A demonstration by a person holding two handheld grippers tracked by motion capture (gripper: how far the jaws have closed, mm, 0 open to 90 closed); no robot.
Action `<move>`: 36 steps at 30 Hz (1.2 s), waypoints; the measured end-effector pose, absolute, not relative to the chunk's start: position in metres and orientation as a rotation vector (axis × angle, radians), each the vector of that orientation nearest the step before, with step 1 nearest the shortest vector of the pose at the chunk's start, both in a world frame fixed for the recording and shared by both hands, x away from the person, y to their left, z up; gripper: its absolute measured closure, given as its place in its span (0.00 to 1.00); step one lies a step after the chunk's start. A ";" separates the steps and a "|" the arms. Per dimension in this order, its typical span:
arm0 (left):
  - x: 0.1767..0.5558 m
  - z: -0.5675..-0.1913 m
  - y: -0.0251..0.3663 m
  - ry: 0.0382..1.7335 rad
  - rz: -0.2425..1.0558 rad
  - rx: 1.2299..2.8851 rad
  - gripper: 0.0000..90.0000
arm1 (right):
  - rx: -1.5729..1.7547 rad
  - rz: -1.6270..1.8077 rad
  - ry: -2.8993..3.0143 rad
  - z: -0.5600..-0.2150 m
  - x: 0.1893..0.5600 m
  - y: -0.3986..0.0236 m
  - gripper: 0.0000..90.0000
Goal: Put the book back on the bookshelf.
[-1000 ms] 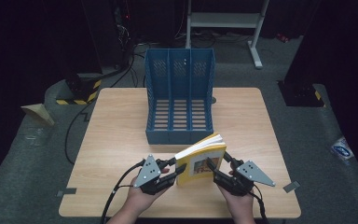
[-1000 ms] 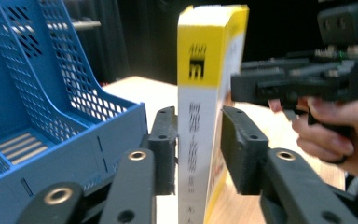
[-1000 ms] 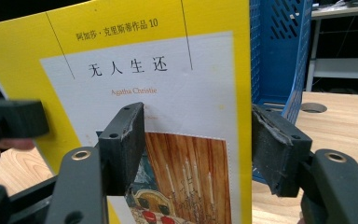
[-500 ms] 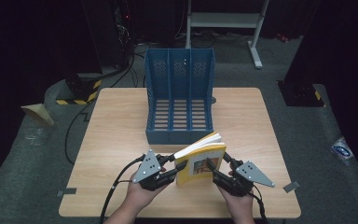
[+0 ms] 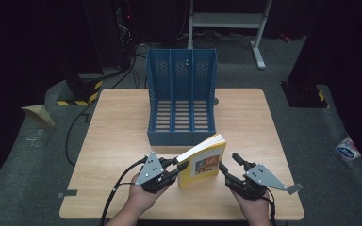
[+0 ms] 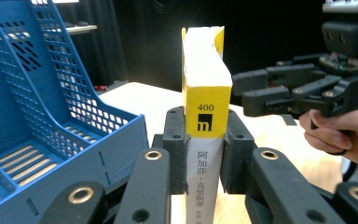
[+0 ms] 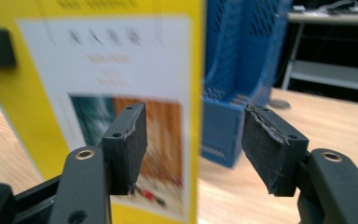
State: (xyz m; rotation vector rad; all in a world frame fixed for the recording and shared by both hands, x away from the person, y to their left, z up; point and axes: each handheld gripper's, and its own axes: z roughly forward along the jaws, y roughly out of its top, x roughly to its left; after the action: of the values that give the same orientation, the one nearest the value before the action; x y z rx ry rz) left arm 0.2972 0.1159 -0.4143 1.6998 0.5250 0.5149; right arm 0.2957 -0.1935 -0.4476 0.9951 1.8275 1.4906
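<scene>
Book: yellow paperback point(image 5: 202, 161), standing on its lower edge on the counter point(image 5: 122, 117), just in front of the blue rack point(image 5: 181, 101), leaning a touch to the right in the high view.
Cover: yellow border, white panel, a picture in orange and teal; right claw view shows it close and blurred point(image 7: 116, 93).
Spine: yellow block on top marked 400 with a small black logo, white below with dark characters point(image 6: 205, 158).
Pages: cream block fanned slightly open along the top edge.
Left claw: point(image 5: 175, 165) clenched on the spine, pads pressing it from both sides; its jaws have just been closing, book between them.
Right claw: point(image 5: 230, 162) released, jaws apart, just beside the cover, not touching it that I can see.
Change: book stands steeper than a second ago, when it lay lower and more tilted; right claw was up against it then, now there's a gap.
</scene>
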 end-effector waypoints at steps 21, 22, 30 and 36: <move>0.284 -0.416 0.194 0.639 0.629 1.650 0.85 | 1.095 1.405 1.844 -0.486 0.299 -0.201 0.47; 0.284 -0.416 0.199 0.645 0.632 1.649 0.85 | 1.095 1.405 1.844 -0.486 0.299 -0.201 0.47; 0.277 -0.417 0.227 0.671 0.604 1.650 0.84 | 1.113 1.398 1.836 -0.489 0.300 -0.204 0.47; 0.278 -0.415 0.223 0.670 0.599 1.656 0.83 | 1.101 1.395 1.855 -0.490 0.300 -0.199 0.47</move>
State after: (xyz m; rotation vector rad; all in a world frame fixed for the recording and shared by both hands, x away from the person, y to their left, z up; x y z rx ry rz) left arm 0.2778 0.2233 -0.4153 1.6562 0.6702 0.5988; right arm 0.3003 -0.1989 -0.4897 1.1011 1.8549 1.3947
